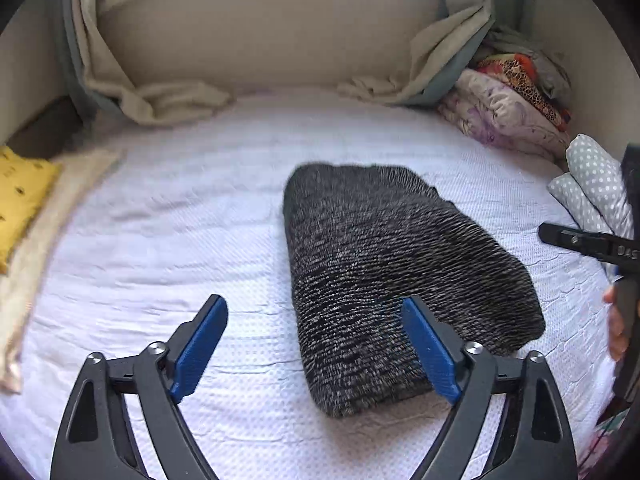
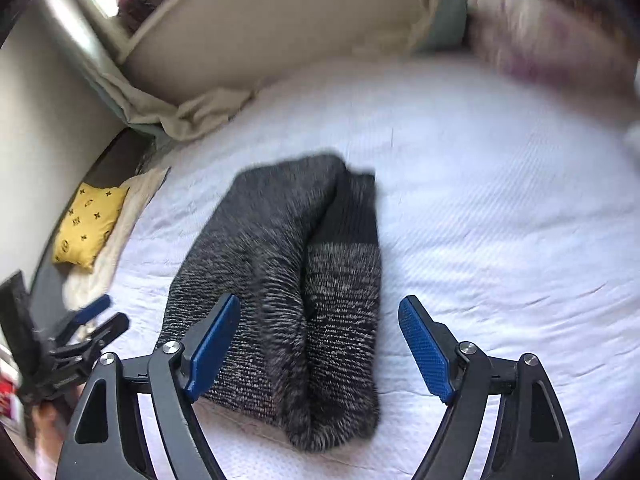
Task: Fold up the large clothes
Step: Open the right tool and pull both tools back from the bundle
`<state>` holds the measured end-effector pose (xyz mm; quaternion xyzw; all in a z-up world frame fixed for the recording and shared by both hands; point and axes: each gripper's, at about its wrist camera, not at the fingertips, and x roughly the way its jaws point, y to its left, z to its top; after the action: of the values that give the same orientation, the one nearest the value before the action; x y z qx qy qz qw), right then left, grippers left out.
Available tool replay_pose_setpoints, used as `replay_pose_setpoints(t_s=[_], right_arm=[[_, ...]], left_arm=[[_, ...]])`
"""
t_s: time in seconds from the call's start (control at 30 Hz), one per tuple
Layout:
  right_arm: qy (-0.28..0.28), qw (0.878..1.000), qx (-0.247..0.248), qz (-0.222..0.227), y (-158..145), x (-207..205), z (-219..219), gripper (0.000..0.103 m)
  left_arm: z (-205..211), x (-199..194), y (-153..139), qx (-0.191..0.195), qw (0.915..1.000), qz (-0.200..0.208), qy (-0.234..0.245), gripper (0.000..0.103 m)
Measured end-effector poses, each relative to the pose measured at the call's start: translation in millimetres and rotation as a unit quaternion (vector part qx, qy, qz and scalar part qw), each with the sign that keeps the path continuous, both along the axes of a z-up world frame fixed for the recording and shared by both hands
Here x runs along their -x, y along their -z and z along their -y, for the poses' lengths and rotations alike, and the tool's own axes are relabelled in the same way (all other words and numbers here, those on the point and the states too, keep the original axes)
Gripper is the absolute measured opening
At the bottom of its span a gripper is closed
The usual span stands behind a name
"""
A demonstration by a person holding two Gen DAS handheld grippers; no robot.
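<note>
The left gripper [image 1: 314, 346] hangs above the bed [image 1: 168, 240], tilted downward, its blue pads [image 1: 198, 350] spread wide with nothing between them; only the white cover and the near left corner of the sweater [image 1: 384, 276] show in the gap. The right gripper [image 2: 318, 350] is angled down in the same way, jaws wide and empty, poised over the near end of the sweater without touching it. The dark speckled knit sweater lies folded into a thick bundle in the middle of the bed, one layer lapped over another. A hand [image 1: 618, 328] grips the right gripper's handle at the edge of the left wrist view. A yellow cushion [image 2: 90, 226] rests at the bed's far left side.
</note>
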<state>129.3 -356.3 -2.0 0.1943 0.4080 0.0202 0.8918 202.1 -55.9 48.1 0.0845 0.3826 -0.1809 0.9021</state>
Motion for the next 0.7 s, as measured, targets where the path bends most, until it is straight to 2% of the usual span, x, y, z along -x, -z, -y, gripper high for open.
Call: replay_pose_setpoints(t_s=[0.07, 0.2, 0.33, 0.4, 0.6, 0.7], right_arm=[[0.001, 0.999, 0.041, 0.033, -20, 20, -12, 0.085], [-0.009, 0.992, 0.097, 0.077, -43, 52, -50, 0.089], [-0.007, 0.985, 0.138, 0.104, -50, 85, -76, 0.092], [-0.007, 0.985, 0.141, 0.099, -50, 99, -83, 0.102], [0.011, 0.979, 0.184, 0.089, -39, 137, -116, 0.103], [0.013, 0.980, 0.183, 0.080, -29, 149, -124, 0.103]], left_arm=[[-2, 20, -12, -0.008, 0.9994, 0.032, -0.007, 0.103], [4, 47, -29, -0.008, 0.9976, 0.065, -0.021, 0.103], [2, 74, -31, -0.020, 0.9958, 0.084, -0.031, 0.103], [-2, 87, -30, -0.021, 0.9950, 0.090, -0.037, 0.103], [-9, 119, -22, -0.021, 0.9948, 0.088, -0.047, 0.103], [-14, 135, -19, -0.016, 0.9946, 0.089, -0.051, 0.103]])
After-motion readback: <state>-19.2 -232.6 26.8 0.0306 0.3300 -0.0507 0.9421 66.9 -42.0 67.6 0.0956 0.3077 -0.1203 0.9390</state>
